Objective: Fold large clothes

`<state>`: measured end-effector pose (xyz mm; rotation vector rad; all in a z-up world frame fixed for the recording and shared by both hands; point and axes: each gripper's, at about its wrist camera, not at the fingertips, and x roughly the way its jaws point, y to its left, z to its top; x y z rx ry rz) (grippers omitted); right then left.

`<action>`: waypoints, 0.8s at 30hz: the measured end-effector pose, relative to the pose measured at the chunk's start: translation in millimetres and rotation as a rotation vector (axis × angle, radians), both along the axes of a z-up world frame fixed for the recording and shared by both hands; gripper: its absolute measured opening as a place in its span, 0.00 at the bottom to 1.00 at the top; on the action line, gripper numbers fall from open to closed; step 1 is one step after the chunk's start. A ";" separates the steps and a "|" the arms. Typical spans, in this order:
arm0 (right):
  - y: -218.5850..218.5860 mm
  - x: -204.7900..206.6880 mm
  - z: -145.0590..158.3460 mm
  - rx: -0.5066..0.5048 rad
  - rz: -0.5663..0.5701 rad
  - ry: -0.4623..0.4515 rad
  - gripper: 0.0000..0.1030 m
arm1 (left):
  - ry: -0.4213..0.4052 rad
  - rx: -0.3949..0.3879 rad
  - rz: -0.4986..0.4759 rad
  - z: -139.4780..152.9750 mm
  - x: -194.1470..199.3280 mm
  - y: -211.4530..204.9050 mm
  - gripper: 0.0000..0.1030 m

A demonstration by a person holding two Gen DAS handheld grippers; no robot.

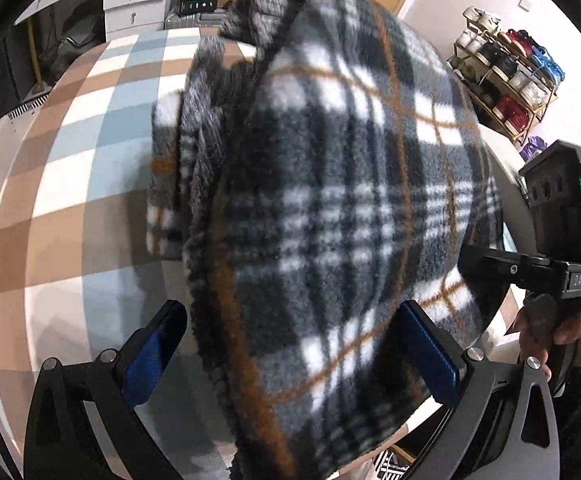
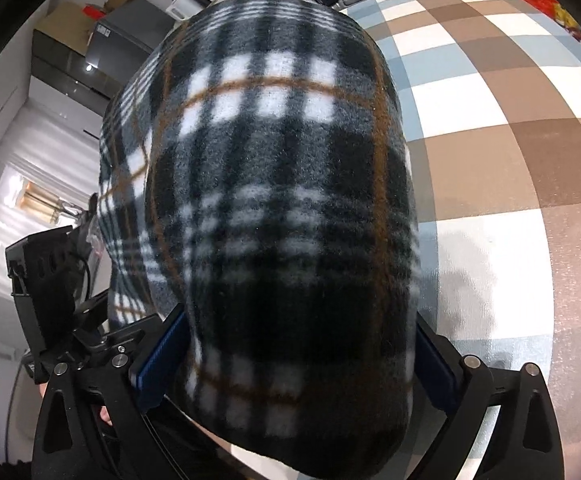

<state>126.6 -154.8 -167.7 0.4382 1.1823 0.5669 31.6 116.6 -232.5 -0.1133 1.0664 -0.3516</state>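
Your left claw stands wide open, its blue pads apart, with the plaid fleece garment bunched between them and spilling ahead over the checked tablecloth. Your right claw is spread wide too; the same fleece fills the gap between its pads, and I cannot tell whether they press it.

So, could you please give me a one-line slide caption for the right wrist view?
Plaid fleece garment lying between the wide-open right tool, over a checked tablecloth.
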 end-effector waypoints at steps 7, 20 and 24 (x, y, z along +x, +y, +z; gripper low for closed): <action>-25.5 -0.2 22.8 0.057 -0.061 -0.078 0.99 | -0.193 0.076 0.071 49.7 -14.0 7.4 0.99; -17.5 59.9 28.5 0.031 0.056 -0.064 1.00 | -0.050 0.061 -0.018 15.3 34.6 2.2 0.99; -8.5 79.9 15.2 0.048 0.153 0.026 1.00 | -0.059 0.045 -0.057 10.0 35.1 2.0 0.99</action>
